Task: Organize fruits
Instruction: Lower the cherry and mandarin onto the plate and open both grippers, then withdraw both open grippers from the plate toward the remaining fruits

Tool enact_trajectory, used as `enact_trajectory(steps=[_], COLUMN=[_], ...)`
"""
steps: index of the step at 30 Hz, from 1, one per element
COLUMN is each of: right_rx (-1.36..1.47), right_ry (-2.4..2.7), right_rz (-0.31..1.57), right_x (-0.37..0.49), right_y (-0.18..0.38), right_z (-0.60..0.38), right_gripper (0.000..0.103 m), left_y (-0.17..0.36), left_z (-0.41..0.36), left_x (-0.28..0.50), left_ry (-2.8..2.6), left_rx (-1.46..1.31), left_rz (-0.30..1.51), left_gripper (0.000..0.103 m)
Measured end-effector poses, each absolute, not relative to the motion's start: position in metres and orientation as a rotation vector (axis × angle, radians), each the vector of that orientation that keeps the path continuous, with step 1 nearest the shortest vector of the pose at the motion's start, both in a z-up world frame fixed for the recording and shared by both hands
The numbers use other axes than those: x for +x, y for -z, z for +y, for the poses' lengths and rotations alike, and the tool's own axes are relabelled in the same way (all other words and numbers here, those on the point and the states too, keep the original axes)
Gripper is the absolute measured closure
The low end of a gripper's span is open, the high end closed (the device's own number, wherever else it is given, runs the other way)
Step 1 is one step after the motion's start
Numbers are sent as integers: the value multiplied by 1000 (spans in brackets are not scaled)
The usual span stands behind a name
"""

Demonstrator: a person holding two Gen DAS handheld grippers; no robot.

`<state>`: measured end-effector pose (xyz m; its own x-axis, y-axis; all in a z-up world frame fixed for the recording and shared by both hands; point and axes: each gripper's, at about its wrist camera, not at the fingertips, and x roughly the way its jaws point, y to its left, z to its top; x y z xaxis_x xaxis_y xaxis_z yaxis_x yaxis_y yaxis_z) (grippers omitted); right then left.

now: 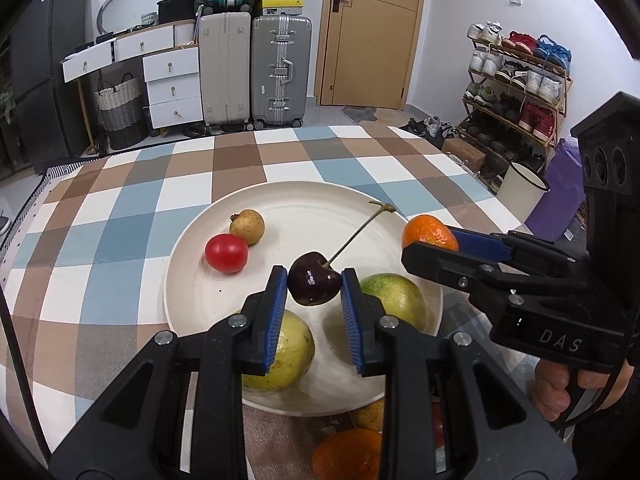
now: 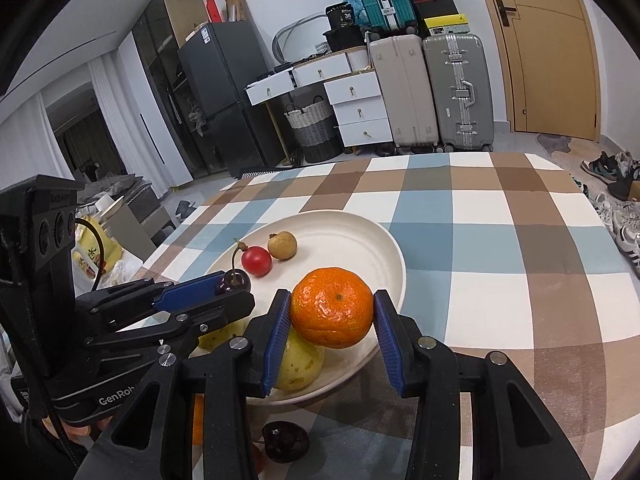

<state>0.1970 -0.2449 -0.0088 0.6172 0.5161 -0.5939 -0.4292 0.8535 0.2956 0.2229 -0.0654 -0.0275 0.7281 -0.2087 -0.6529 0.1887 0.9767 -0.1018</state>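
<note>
Left tool [image 1: 314, 286] pinching cherry [image 1: 314, 284] over plate [image 1: 320, 204] | right tool [image 2: 330, 314] pinching tangerine [image 2: 332, 307] above plate's near-right rim | we are judging it midway: four fruits plated, several waiting at table's near edge

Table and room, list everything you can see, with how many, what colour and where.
Plate: one, cream, on checked tablecloth.
Cherry: one, dark red, held over plate.
Mandarin: one, orange, held over plate edge.
Tomato: one, red, on plate.
Longan: one, tan, beside tomato.
Passion fruits: two, yellow-green, plate's near side.
Dark fruit: one, on cloth before plate.
Suitcases: beige, grey, teal; back wall.
Shoe rack: right.
Left gripper: black, blue pads.
Right gripper: same.
</note>
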Motion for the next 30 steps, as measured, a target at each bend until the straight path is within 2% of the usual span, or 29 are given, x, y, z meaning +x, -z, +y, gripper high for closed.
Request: enact_trajectory(steps=[19,25,27,28,29,30], right_rx=[111,85,82,91,110,123], right_ry=[-523,-492,-473,-471,-477,-480], right_rz=[733,700,693,693,697,693], right_x=[198,194,193,192,191,191], right_y=[10,6,5,4,4,3], right_z=[-239,-243,-247,-250,-254,-257], right_gripper=[58,46,33,20,12,10], left_y=[28,26,25,24,22,21], left_z=[-67,-64,-59,-55,-52,-50], left_x=[224,223,222,220,218,215], left_ry=[215,166,163,167,162,159], left_rx=[-32,-21,-44,-59,-73,-80], left_rz=[728,735,746,747,744,741], left_gripper=[77,44,33,29,21,17])
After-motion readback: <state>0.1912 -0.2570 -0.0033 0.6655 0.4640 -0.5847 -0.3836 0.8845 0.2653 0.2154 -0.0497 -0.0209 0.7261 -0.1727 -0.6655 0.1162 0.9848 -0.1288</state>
